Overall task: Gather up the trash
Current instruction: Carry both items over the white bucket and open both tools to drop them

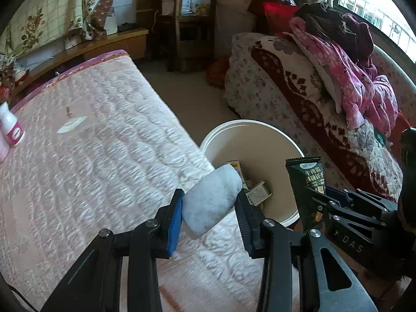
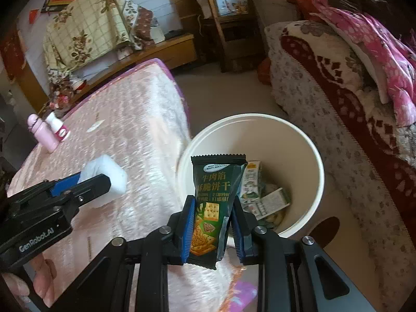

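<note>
Trash is held in both grippers above the edge of a pink quilted table cover (image 1: 91, 143). The left gripper (image 1: 209, 205) pinches a crumpled white tissue wad (image 1: 210, 200) between its blue pads (image 1: 174, 223), the wad bulging forward past the fingertips; in the right wrist view the same wad (image 2: 106, 179) sticks out of that gripper (image 2: 88, 184) at the left, over the table cover. The right gripper (image 2: 212, 223) has its jaws pressed close on a dark green biscuit wrapper (image 2: 215, 202) that stands upright between the pads (image 2: 188, 231), its crimped top edge rising above the fingertips and its bottom edge hanging below them. Seen from the left wrist, that wrapper (image 1: 306, 174) rises at the right, held in the right gripper (image 1: 319, 192).

Just ahead of and below both grippers stands a white round trash bucket (image 2: 306, 140) on the floor, close against the table's side. At its bottom lie a small drink carton (image 2: 251, 179) and flattened paper packaging (image 2: 273, 200). From the left wrist the tissue wad overlaps the bucket's near rim (image 1: 249, 124).

Far ahead to the left of the right gripper, on the table cover, stand a pink bottle (image 2: 45, 135) and a white bottle with a pink label (image 2: 58, 127), touching or nearly so. A flat white scrap (image 1: 71, 124) lies on the cover ahead of the left gripper. To the right of the bucket is a sofa (image 2: 325, 83) with a patterned throw, and pink clothing (image 2: 377, 52) piled on it. A bare finger (image 2: 41, 280) grips the left gripper's handle at the bottom left.
</note>
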{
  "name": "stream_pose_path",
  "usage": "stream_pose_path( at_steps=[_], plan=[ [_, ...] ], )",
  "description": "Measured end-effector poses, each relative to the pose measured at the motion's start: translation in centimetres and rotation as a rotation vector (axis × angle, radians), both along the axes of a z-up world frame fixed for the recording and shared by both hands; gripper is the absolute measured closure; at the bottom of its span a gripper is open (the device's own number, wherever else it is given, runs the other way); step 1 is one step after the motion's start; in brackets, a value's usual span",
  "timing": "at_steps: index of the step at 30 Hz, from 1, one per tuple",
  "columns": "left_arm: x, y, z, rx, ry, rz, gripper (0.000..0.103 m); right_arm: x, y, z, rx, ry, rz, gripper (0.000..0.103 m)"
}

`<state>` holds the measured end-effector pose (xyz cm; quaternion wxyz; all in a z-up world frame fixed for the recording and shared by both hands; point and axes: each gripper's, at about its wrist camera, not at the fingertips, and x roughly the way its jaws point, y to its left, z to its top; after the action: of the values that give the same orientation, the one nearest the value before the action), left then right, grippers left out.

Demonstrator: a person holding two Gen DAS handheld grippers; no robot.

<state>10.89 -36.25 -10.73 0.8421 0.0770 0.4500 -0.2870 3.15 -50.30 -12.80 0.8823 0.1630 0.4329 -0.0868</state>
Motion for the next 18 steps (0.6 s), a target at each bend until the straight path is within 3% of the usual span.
stream_pose_path(
  at_steps=[7,18],
  plan=[
    [1.3,-1.9,-0.5,-0.056,0.054,-0.023,0.061,0.5,-2.8,-0.8,0.0,0.011,-0.055,0.075],
    [2.7,-4.5,-2.0,-0.067,0.084,-0.035,0.059,1.7,-4.8,-2.1,0.01,0.022,-0.085,0.075]
  ],
)
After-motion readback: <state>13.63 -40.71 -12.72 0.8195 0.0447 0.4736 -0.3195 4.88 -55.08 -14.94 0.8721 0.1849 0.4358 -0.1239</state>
